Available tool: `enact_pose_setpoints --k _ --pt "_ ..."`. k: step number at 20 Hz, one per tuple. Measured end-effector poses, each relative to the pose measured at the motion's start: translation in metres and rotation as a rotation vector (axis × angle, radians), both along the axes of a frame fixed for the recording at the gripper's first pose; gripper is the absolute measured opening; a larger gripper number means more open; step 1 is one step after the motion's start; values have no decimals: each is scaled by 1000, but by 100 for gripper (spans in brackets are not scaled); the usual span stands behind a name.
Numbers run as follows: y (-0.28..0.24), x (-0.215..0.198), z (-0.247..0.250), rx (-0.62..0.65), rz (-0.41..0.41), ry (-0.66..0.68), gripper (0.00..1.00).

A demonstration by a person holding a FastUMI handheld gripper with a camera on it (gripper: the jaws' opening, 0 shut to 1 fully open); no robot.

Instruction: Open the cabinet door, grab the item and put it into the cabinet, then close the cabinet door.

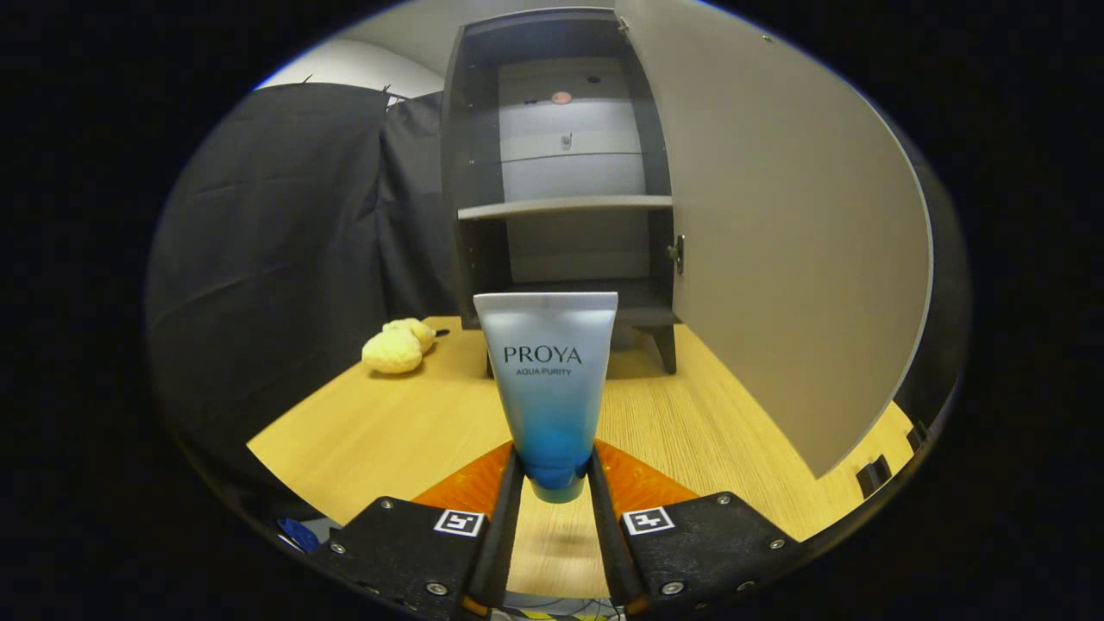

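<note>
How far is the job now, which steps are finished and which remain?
Done: the cabinet door stands wide open. In hand: the gripper is shut on the tube, both jaws pressing its lower end, lifted above the table. Left: set the tube inside the cabinet ahead, then close the door.

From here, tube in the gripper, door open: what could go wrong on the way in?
1. The gripper clamps only the tube's cap end; the tall body could tip or slip.
2. The tube stands tall; it might catch the shelf when entering the cabinet.
3. The open door hangs close beside the path; a drift could knock it.
</note>
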State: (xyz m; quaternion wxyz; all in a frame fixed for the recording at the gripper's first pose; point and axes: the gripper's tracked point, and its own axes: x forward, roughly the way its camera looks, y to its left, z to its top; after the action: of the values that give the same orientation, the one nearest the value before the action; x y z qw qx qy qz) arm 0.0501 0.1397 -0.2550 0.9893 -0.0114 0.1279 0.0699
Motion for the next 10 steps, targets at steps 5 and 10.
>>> enact_pose_setpoints --k 5,10 --pt "16 24 72 -21 -1 -47 44" --pt "30 49 127 -54 -15 -55 44"
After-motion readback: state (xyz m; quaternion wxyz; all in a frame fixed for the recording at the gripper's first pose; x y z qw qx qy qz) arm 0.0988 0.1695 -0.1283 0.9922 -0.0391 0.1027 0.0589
